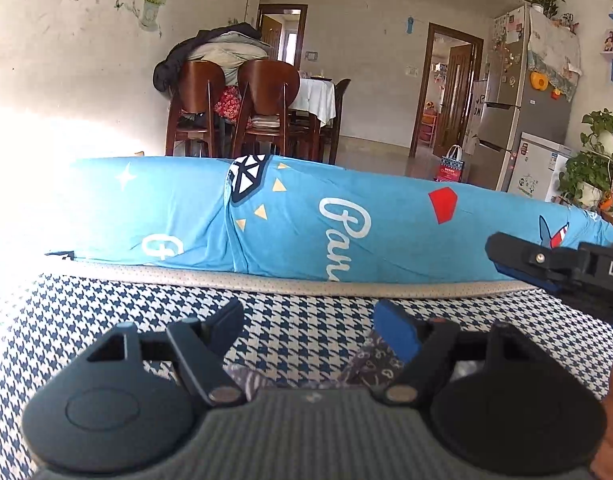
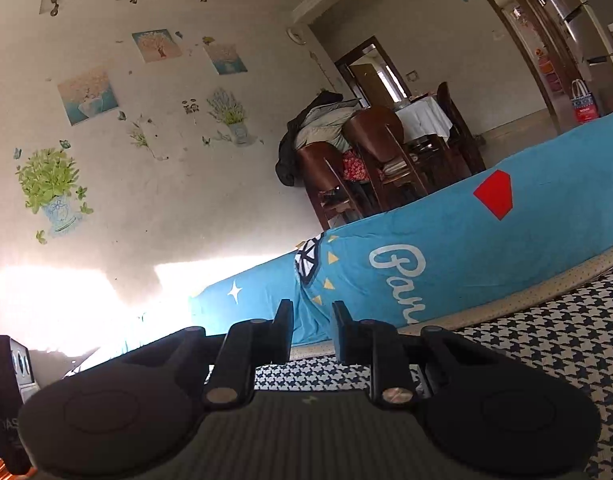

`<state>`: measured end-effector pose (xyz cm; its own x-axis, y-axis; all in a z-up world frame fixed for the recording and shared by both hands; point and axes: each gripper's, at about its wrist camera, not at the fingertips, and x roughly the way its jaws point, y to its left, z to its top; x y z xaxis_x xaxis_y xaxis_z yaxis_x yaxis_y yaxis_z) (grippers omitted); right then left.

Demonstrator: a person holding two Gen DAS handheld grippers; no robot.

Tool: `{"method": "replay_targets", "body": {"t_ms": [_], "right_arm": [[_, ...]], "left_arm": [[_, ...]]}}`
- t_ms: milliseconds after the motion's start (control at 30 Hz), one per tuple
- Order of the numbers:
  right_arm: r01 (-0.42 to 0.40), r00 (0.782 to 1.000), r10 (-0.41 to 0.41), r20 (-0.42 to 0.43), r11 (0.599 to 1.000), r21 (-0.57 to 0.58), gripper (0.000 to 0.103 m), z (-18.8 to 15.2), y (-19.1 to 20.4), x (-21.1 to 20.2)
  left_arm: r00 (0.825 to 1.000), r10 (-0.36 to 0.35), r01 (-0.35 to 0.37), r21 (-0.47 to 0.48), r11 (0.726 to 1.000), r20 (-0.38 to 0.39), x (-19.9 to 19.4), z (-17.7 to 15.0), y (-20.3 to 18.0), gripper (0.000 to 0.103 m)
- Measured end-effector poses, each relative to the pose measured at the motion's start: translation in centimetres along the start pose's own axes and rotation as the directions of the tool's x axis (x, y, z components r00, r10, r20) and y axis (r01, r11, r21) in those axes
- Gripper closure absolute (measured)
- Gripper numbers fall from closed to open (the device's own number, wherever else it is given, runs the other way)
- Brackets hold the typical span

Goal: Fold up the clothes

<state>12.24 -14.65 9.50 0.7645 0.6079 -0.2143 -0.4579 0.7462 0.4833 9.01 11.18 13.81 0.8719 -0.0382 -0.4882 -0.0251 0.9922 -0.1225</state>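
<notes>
The left gripper (image 1: 308,330) body hides most of a dark patterned garment (image 1: 372,362) beneath it

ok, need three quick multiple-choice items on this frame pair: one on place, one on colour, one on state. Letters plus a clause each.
1. What does the houndstooth cloth run up against at its far edge?
A. a blue printed cushion
B. a wooden drawer
C. a sink

2. What colour is the diamond shape on the cushion?
A. green
B. red
C. purple

3. How do the left tongs stand?
A. shut on a sock
B. open, holding nothing
C. out of view

Answers:
1 A, the cushion lies along the beige piping behind the cloth.
2 B, the red diamond shows in both views.
3 B, a wide gap between the fingers shows only cloth.
</notes>
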Motion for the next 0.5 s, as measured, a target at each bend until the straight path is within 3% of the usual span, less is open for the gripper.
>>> {"method": "replay_targets", "body": {"t_ms": [233, 500], "right_arm": [[0.060, 0.997, -0.059, -0.044, 0.998, 0.019, 0.081, -0.4, -2.1, -0.2], [0.126, 0.979, -0.123, -0.162, 0.992, 0.009, 0.076, -2.7, -4.0, -0.8]], "left_arm": [[0.994, -0.047, 0.042, -0.056, 0.998, -0.098, 2.8, -0.9, 1.1, 0.023], [0.985, -0.060, 0.054, -0.037, 0.998, -0.160, 4.7, -2.6, 0.5, 0.010]]}}
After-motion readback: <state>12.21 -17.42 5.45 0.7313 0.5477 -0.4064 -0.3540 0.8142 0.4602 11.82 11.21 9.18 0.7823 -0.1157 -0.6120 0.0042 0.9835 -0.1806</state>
